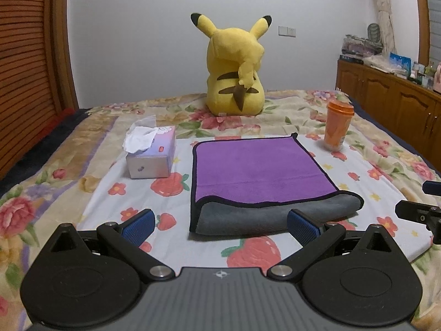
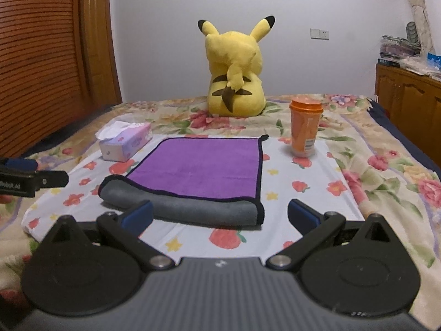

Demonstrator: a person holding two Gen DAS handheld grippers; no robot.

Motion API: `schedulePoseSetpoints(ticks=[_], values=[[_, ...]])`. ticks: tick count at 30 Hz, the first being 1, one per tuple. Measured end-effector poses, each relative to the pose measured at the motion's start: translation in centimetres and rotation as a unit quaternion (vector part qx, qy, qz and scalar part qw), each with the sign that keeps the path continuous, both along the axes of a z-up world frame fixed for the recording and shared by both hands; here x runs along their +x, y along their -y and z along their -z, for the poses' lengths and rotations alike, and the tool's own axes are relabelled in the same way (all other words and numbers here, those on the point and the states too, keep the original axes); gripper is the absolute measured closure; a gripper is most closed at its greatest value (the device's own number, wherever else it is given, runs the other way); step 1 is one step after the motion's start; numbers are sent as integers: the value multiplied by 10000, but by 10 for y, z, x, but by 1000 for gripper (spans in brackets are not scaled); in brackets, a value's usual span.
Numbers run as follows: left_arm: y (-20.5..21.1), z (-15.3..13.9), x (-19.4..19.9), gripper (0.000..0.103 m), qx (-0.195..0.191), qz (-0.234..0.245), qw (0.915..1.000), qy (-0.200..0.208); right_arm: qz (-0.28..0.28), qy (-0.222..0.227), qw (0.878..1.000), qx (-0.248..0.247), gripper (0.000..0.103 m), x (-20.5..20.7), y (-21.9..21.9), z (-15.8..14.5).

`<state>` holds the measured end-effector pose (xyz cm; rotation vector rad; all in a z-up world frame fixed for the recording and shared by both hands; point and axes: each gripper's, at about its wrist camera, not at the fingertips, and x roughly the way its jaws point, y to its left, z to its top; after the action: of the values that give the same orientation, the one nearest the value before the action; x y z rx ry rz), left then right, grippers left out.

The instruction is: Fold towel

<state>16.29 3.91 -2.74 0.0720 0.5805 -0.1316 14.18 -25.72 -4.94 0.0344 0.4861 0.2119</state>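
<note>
On the flowered bedspread point(image 1: 289, 110) lies one purple towel point(image 1: 248, 165), its near edge rolled over to show grey; one tissue box point(image 1: 151, 157) sits to its left, one orange cup point(image 1: 337, 127) to its right, one yellow plush point(image 1: 234, 66) behind; left gripper point(image 1: 220, 224) and right gripper point(image 2: 220, 215) both gape wide, holding nothing, just short of the towel.

Towel point(image 1: 256, 171) on bed point(image 1: 55, 149) just ahead of L jaws, off-centre to their right, tissue box point(image 1: 151, 157) left of towel, cup point(image 1: 337, 125) far right, plush point(image 1: 234, 69) behind, R gripper point(image 1: 424, 207) at right edge.
</note>
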Motion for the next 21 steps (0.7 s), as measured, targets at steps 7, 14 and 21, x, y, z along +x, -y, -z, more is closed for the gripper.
schedulePoseSetpoints(ticks=[7, 14, 21], values=[[-5, 11, 28, 1, -67, 128, 9997, -176, -69, -185, 9998, -51, 0, 23, -4, 7], [-7, 22, 58, 1, -99, 128, 9995, -273, -135, -382, 9992, -68, 0, 47, -8, 15], [-6, 35, 87, 1, -106, 167, 9992, -338, -154, -469, 9987, -107, 0, 67, -11, 22]])
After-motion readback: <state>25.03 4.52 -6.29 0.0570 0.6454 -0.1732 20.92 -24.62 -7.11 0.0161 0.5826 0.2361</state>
